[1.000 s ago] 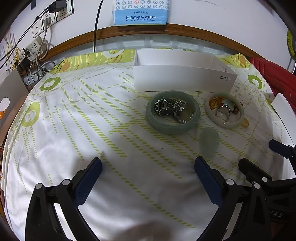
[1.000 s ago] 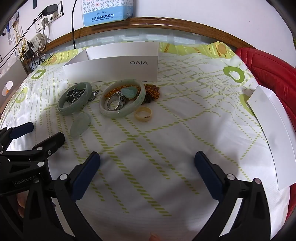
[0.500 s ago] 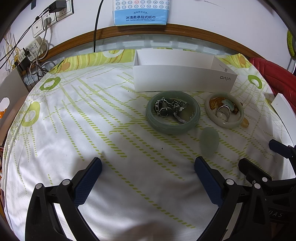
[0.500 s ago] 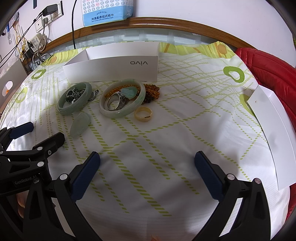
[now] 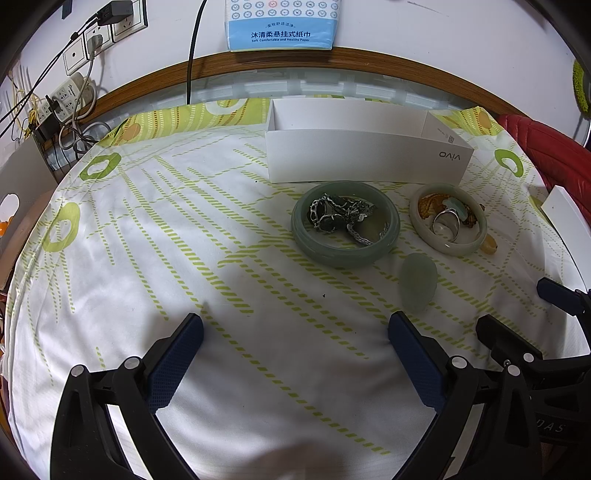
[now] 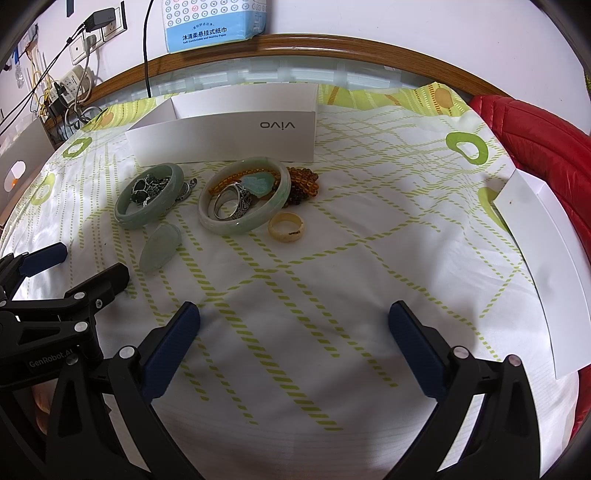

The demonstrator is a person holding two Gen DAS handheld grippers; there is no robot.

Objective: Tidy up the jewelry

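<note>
Where jewelry sits, white box [image 6: 236, 138] reads "vivo"; tissue pack [image 5: 280, 24] "Soft Comfortable".

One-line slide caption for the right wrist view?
Open right gripper hovers over patterned cloth before two jade bangles holding jewelry and white open box.

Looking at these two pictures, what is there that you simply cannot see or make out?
- White box interior: hidden by its front wall, both views.
- Amber beads: partly behind the pale bangle, right view.
- Chain links in the green bangle: tangled, too small, both views.
- White lid: cut off by the picture's edge.
</note>
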